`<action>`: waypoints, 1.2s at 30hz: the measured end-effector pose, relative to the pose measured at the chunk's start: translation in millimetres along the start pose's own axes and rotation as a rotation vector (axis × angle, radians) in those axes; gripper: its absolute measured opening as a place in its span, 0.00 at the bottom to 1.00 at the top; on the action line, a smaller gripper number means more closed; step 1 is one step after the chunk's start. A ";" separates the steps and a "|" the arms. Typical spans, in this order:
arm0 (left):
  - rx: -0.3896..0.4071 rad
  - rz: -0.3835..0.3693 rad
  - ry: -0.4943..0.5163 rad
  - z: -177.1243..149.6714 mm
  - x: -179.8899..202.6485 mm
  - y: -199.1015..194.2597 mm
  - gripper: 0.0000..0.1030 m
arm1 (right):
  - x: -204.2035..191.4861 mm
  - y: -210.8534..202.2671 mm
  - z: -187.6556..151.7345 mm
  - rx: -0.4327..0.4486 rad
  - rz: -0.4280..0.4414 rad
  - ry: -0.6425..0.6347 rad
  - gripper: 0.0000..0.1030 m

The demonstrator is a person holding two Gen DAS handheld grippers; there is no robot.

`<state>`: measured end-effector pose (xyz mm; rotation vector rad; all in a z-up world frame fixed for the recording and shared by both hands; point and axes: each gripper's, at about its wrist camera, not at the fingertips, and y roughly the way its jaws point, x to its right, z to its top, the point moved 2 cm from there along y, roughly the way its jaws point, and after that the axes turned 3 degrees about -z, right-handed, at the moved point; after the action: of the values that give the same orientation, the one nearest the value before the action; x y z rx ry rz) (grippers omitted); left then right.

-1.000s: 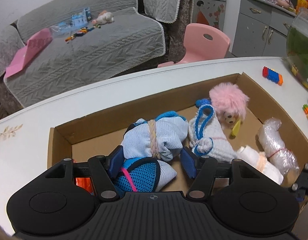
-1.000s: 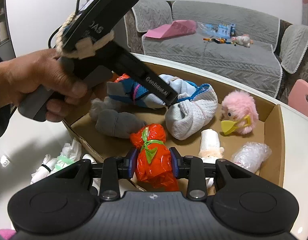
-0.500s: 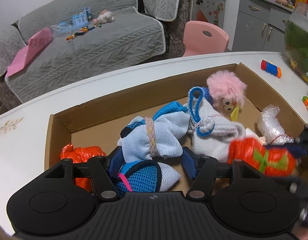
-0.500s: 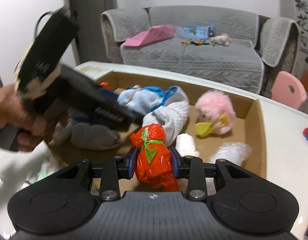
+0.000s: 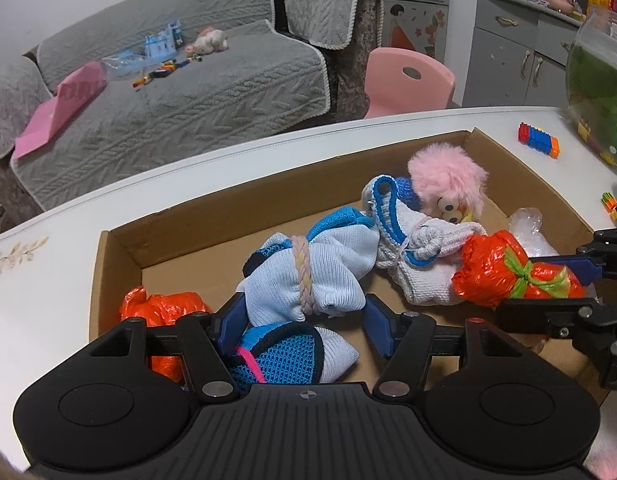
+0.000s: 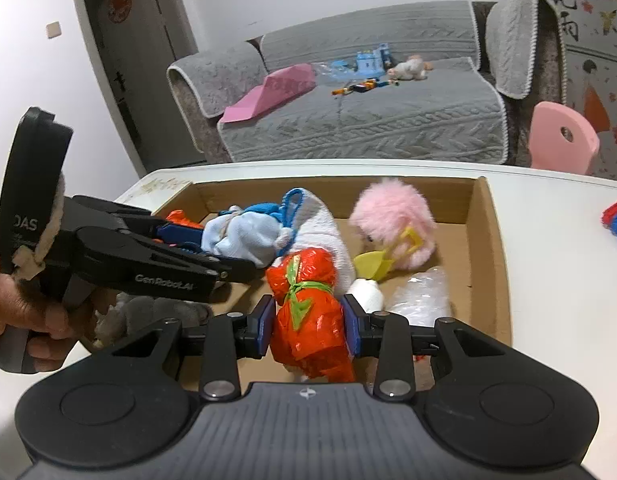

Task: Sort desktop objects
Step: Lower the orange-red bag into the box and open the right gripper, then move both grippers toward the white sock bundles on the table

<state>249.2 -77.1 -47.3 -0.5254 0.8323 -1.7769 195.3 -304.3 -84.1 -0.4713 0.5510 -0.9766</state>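
Carried further over the cardboard box (image 6: 490, 264) since a second ago: orange bundle (image 6: 308, 312) with the green tie, formerly near the front wall, now above the white sock bundle (image 6: 328, 240) and beside the pink fluffy toy (image 6: 392, 220). Right gripper (image 6: 308, 322) clenched on the orange bundle across its middle, fingers (image 6: 265, 326) just starting to ease apart, bundle pressed between both pads. Seen from the left camera as the orange bundle (image 5: 516, 276) hanging at the right, overlapping the white sock bundle (image 5: 420, 264).

Left gripper (image 5: 304, 326) low inside the box, fingers (image 5: 378, 330) spread and widening, flanking the pale blue sock bundle (image 5: 308, 280) tied with a braided band; no clear pad contact, so likely released. Blue mesh bundle (image 5: 280, 360) just below it, second orange bundle (image 5: 164, 308) in the near left corner, clear plastic wrap (image 5: 528, 228) at the far right.

Risks from here, as judgement only:
- Landing on top of the sock bundle rather than on the box floor, then rolling off, caused by release over a rounded soft heap
- Slippery crinkled film sliding out early as the grip loosens
- Collision between the two grippers, both working close together over the box middle
- Snagging of the sock bundle's blue loop on a withdrawing finger, dragging it out of place
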 end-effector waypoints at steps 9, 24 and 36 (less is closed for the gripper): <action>0.084 0.005 0.005 4.9 2.7 -27.5 0.79 | -3.7 -2.6 -1.9 -0.002 0.003 -0.032 0.35; 0.220 0.128 0.112 -41.3 23.2 -111.0 0.95 | -17.7 -31.4 1.6 0.076 0.008 -0.130 0.56; 0.174 0.160 -0.022 -125.2 15.4 -133.3 0.98 | -20.3 -40.6 -34.5 -0.043 -0.028 -0.170 0.73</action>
<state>72.9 -28.8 -30.7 -0.3535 0.6770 -1.6739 138.7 -310.5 -81.7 -0.5957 0.4132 -0.9428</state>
